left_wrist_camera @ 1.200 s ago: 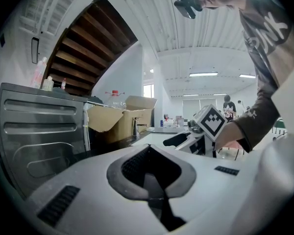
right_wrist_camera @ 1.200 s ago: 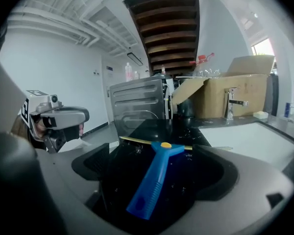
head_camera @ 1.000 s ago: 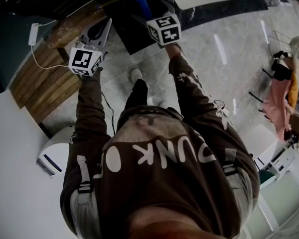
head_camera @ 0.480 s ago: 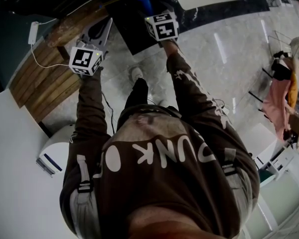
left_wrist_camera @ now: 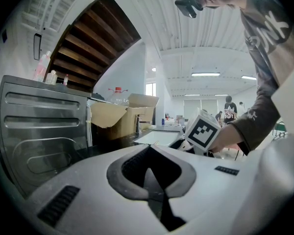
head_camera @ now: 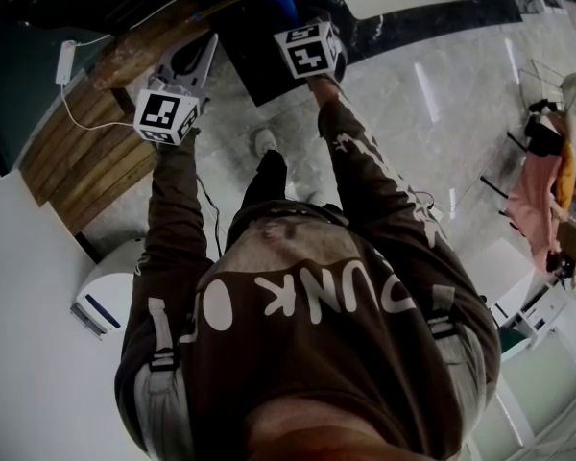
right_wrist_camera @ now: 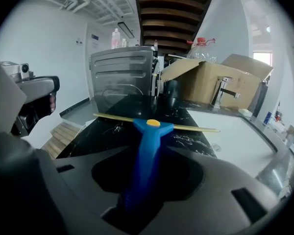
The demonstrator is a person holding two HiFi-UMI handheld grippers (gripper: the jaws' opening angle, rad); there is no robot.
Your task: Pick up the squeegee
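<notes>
The right claw (right_wrist_camera: 147,165) is closing around the blue handle of the squeegee (right_wrist_camera: 150,131), which rests on the black marbled surface (right_wrist_camera: 108,119) with its yellow blade crosswise before a cardboard box (right_wrist_camera: 206,84), while the left claw (left_wrist_camera: 149,168), its 2 jaws together and empty, hovers apart.

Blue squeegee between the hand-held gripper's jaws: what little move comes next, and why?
Probably finish squeezing before lifting. The blue plastic squeegee lies on the black marbled counter, its handle between the right hand-held gripper's closing jaws; a dark gap beside it suggests the grip isn't firm yet.
</notes>
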